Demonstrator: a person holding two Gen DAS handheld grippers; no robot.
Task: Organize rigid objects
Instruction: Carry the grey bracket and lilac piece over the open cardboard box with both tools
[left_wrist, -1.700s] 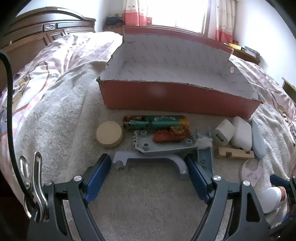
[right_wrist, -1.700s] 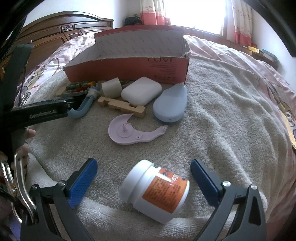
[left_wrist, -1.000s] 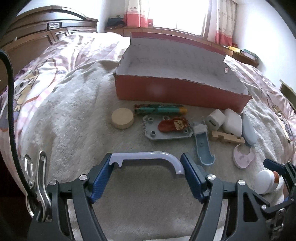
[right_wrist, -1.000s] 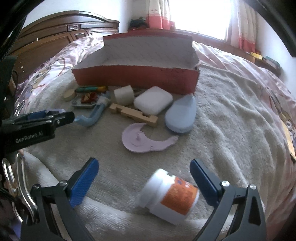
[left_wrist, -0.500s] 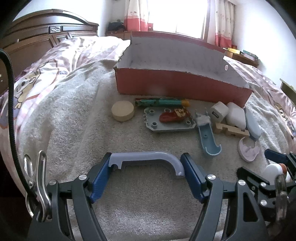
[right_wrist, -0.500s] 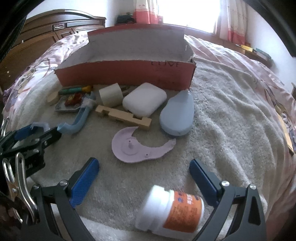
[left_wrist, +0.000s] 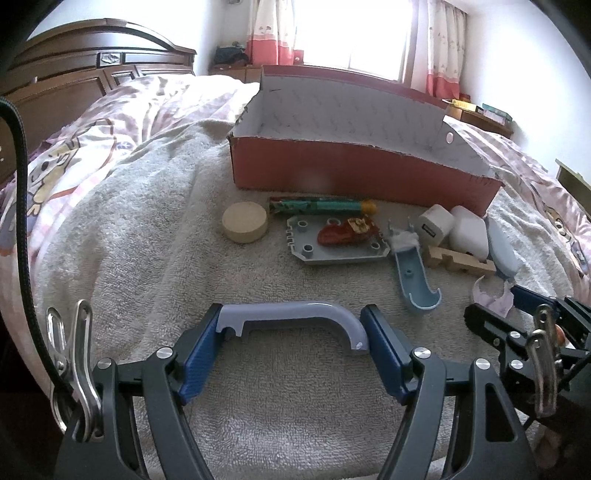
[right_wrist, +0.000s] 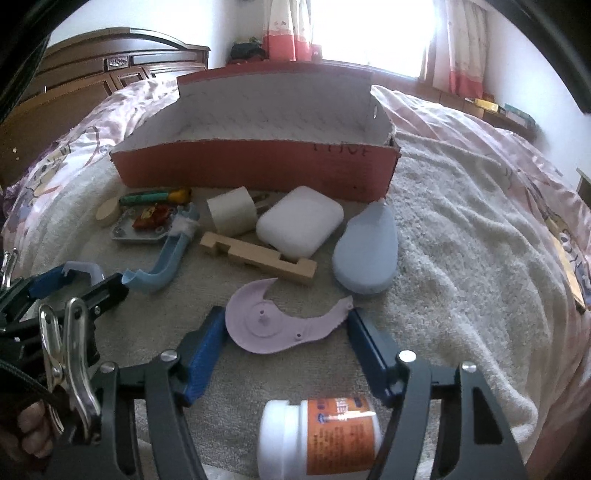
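Note:
My left gripper (left_wrist: 291, 332) is shut on a grey-blue curved handle piece (left_wrist: 295, 310), held end to end between its blue pads just above the towel. In the right wrist view my right gripper (right_wrist: 286, 314) is closing on a flat lilac piece (right_wrist: 269, 328) that lies on the towel. Its pads touch the piece's two ends. A white bottle with an orange label (right_wrist: 325, 435) lies on its side under the right gripper's frame. The open red box (left_wrist: 332, 170) stands behind the objects, nothing visible inside it.
Before the box lie a wooden disc (left_wrist: 244, 221), a green tube (left_wrist: 317, 205), a grey plate with a red toy (left_wrist: 332, 247), a blue curved piece (left_wrist: 412, 273), a white charger (left_wrist: 434, 225), a white case (right_wrist: 299, 225), a wooden block (right_wrist: 258, 258) and a blue oval (right_wrist: 367, 254).
The right gripper moved forward past the bottle to the lilac piece and its jaws narrowed onto it. The left gripper drew the handle piece back from the pile, then held still.

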